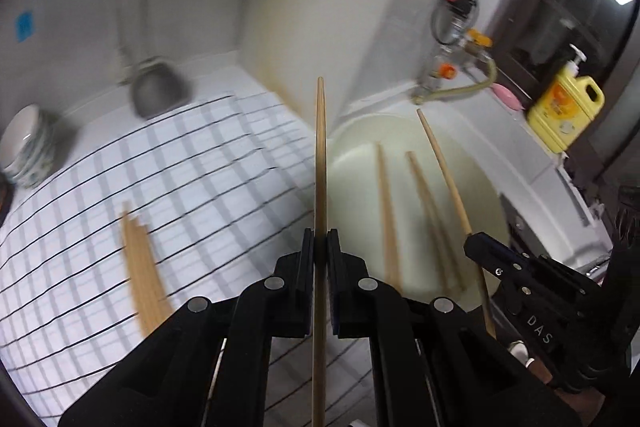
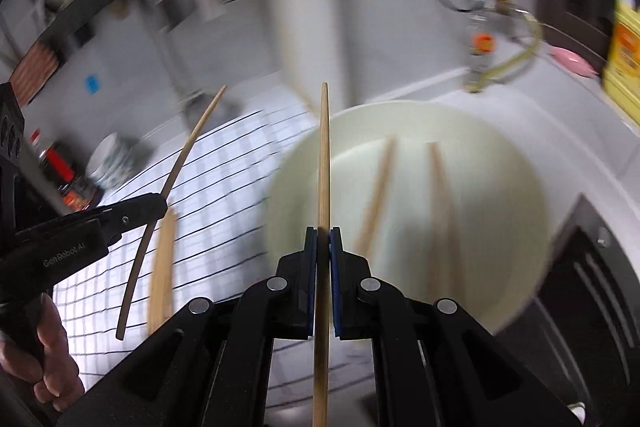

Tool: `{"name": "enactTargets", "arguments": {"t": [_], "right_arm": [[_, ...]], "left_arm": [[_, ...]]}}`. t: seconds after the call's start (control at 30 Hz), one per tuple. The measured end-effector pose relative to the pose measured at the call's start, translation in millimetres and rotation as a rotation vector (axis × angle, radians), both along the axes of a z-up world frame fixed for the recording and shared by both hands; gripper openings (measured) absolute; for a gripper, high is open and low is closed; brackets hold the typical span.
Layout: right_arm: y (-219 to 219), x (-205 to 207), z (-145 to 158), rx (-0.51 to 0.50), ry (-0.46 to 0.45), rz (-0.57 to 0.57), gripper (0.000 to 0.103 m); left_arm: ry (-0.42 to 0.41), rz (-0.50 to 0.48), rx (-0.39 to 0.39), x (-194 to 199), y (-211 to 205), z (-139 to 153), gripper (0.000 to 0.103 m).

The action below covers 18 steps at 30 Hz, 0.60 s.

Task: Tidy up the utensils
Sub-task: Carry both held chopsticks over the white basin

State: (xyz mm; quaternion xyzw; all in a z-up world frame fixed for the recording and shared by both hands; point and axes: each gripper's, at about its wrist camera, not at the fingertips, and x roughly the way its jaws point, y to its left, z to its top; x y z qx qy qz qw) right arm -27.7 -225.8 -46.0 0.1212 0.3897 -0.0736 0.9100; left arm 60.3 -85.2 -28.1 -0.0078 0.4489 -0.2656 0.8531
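Observation:
My left gripper point(image 1: 321, 233) is shut on a wooden chopstick point(image 1: 320, 155) that points forward, above the edge between the checked cloth and the basin. My right gripper point(image 2: 323, 231) is shut on another chopstick point(image 2: 324, 155), held over the left rim of the cream basin point(image 2: 500, 155). Each gripper shows in the other's view: the right one point(image 1: 474, 241) with its chopstick point(image 1: 444, 167), the left one point(image 2: 158, 205) with its chopstick point(image 2: 188, 147). Two chopsticks point(image 1: 386, 203) lie in the basin point(image 1: 352, 147). Several chopsticks point(image 1: 142, 267) lie together on the cloth; they also show in the right wrist view point(image 2: 162, 267).
A checked cloth point(image 1: 180, 179) covers the counter. Stacked bowls point(image 1: 26, 147) and a grey pot point(image 1: 160, 91) stand at its far side. A yellow soap bottle point(image 1: 566, 107), a pink soap dish point(image 1: 508, 95) and tap fittings point(image 1: 452, 39) line the right wall.

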Motion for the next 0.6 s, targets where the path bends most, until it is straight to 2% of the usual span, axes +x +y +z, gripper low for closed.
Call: {"name": "enactTargets", "arguments": {"t": [0.17,0.27,0.6], "right_arm": [[-54,1,-8,0.021,0.011,-0.068,0.006],[-77,10,-23,0.040,0.041,-0.084,0.006],[-104,47,-73,0.110,0.134,-0.075,0.006]], "left_arm": [[0.026,-0.082,-0.007,7,-68,-8,0.007],[0.036,-0.107,0.020,14,-102,-21,0.007],[0.100,-0.095,0.089,39,-145,-64,0.007]]}}
